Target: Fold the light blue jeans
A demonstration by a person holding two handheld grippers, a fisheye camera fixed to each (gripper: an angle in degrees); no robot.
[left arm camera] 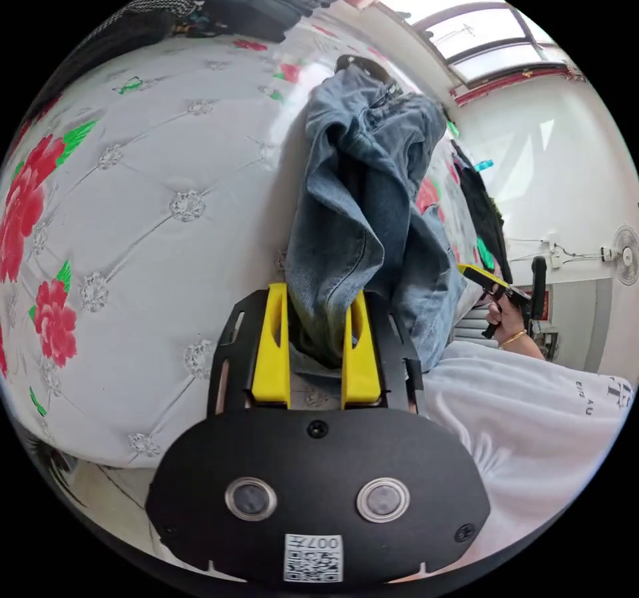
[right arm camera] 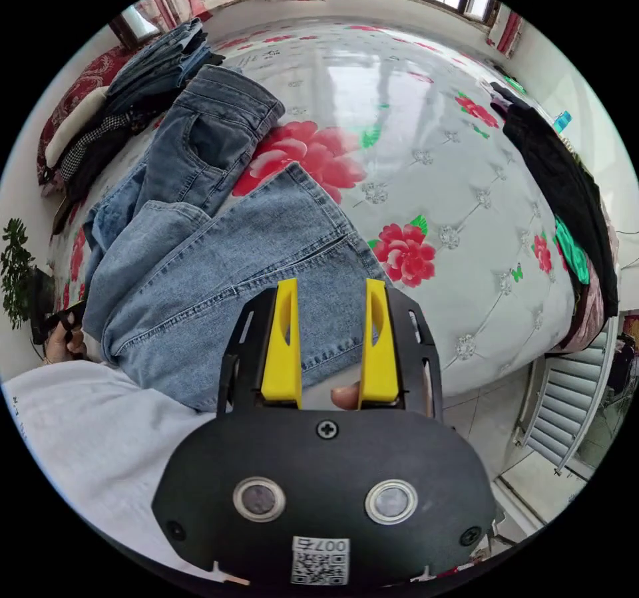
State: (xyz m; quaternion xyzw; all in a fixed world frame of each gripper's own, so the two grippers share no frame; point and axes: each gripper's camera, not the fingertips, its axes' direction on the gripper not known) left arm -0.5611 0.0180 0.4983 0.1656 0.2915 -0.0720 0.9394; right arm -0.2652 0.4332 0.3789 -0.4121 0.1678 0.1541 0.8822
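Each claw housing carries a square code label; the writing on it and on the person's white shirt is too small to make out. The left claw is clamped on a bunched fold of the light blue jeans, both yellow jaws pressing the denim, which is raised above the flowered bed. A hand holds the other claw beside the jeans. The right claw stands with jaws apart, gripping nothing, over the jeans' leg hem, which lies flat on the bed. Folded clothes are stacked at the far edge.
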